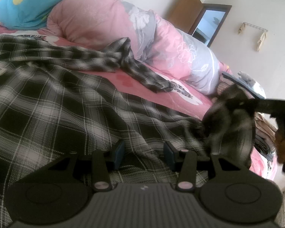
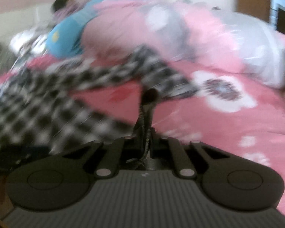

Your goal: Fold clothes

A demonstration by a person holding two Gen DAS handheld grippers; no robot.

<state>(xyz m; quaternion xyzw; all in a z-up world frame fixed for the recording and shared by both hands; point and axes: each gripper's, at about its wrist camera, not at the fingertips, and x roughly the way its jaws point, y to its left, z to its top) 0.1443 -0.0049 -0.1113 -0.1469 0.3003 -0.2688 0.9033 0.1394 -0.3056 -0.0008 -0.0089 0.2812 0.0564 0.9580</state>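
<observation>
A black-and-white plaid shirt (image 1: 57,98) lies spread over the pink bed sheet (image 1: 184,102), with one sleeve (image 1: 138,70) trailing toward the quilt. My left gripper (image 1: 144,152) rests low on the shirt's near part. Its jaws stand apart with cloth lying between them and the pads not pressing. In the right wrist view, which is blurred, my right gripper (image 2: 148,104) is shut on a thin pinch of the plaid shirt (image 2: 38,102). The fabric runs off to the left from the pinch. In the left wrist view that lifted shirt corner (image 1: 228,121) shows as a dark smear at the right.
A rolled pink and grey floral quilt (image 1: 96,19) runs along the far side of the bed, with a blue cushion (image 1: 28,5) at its left end. A stack of folded clothes (image 1: 264,133) sits past the bed's right edge. A brown door (image 1: 186,7) stands behind.
</observation>
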